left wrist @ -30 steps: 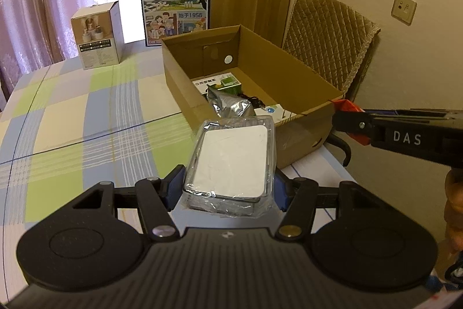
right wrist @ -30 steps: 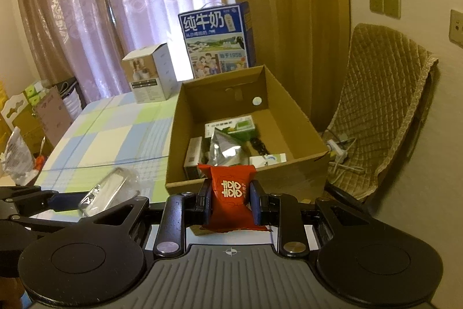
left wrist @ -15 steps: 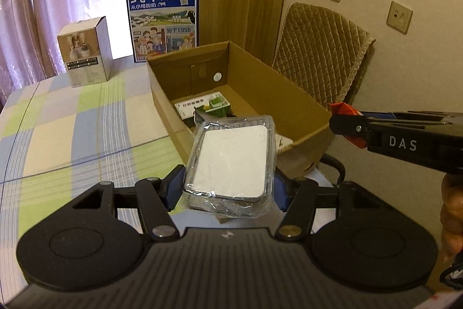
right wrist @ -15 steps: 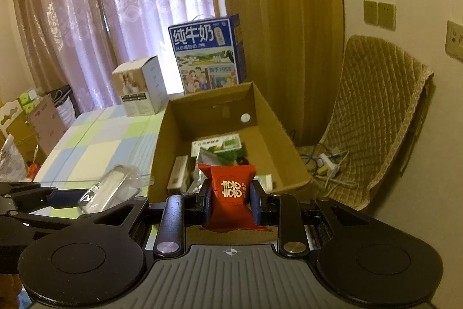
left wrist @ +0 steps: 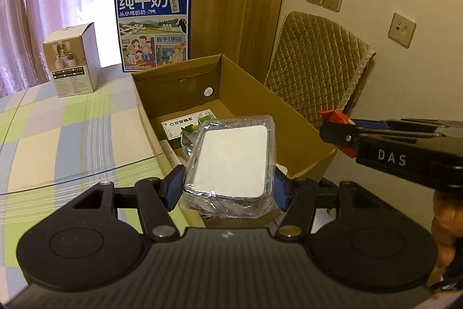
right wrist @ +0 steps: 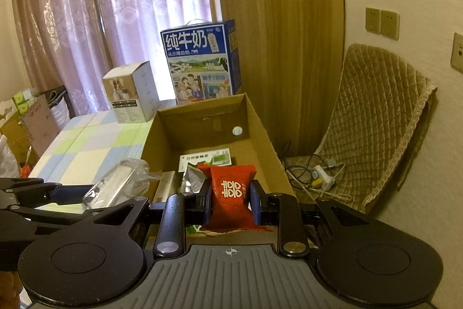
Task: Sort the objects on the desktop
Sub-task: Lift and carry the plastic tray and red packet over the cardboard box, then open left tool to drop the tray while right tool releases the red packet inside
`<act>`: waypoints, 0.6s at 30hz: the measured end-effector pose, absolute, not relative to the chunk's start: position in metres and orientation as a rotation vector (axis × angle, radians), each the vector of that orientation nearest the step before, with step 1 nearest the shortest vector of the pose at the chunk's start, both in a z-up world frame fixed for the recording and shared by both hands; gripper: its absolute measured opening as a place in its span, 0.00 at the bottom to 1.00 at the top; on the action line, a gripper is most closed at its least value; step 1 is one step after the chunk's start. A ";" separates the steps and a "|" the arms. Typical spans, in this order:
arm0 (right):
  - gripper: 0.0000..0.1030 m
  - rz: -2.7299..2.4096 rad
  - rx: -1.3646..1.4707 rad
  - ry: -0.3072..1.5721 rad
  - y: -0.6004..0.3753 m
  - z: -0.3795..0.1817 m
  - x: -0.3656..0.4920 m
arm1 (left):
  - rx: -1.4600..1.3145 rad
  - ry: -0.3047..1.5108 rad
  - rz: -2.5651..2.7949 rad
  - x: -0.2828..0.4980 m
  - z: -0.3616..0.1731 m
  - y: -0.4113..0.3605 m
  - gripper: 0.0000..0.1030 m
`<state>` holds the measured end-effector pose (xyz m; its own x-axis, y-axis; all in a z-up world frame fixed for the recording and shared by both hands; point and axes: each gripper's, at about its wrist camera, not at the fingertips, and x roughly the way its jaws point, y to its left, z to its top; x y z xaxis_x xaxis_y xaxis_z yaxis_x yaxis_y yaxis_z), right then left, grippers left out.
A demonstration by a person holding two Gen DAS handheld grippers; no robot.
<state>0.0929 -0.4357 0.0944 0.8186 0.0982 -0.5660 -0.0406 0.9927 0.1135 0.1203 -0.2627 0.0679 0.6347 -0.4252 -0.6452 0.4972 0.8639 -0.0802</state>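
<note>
Two handheld claws are raised side by side over the near end of an open brown cardboard box (left wrist: 251, 94) that sits on a bench covered with a pastel checked cloth (left wrist: 58, 135) of green, blue and cream squares. The left claw (left wrist: 228, 184) is closed on a flat white rectangular item sealed in clear crinkled plastic wrap (left wrist: 234, 158), its blue pads pressing both long edges, and the item hangs above the box's near left corner. The right claw (right wrist: 231, 201) is closed on a small red foil packet printed with a white double-happiness symbol (right wrist: 231, 193), held upright above the box's near edge. In the left wrist view the right claw appears from the side at the right edge, a black arm lettered "DAS" with the red packet (left wrist: 335, 118) poking out at its tip, and part of a hand (left wrist: 445, 219) beneath it. Inside the box lie a white and green printed carton (right wrist: 207, 160), a crumpled silver foil pouch (right wrist: 192, 178) and a few other small items too hidden to identify. Beyond the box stand a tall blue milk carton case with Chinese lettering and cartoon pictures (left wrist: 153, 25) and, to its left, a small white product box (left wrist: 73, 60). A chair draped in a quilted tan cover (left wrist: 318, 62) stands to the right against the wall.
</note>
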 end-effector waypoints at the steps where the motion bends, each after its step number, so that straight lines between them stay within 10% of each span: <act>1: 0.23 0.074 0.096 0.609 -0.436 0.094 0.095 | 0.107 0.710 -0.529 0.123 0.067 -0.264 0.55; 18: 0.23 0.068 0.082 0.622 -0.444 0.085 0.140 | 0.061 0.721 -0.522 0.167 0.056 -0.272 0.55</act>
<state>0.1395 -0.4442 0.0847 0.8108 0.0877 -0.5787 -0.0387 0.9946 0.0966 0.1666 -0.2717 0.0564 0.6294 -0.4345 -0.6442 0.4758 0.8710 -0.1226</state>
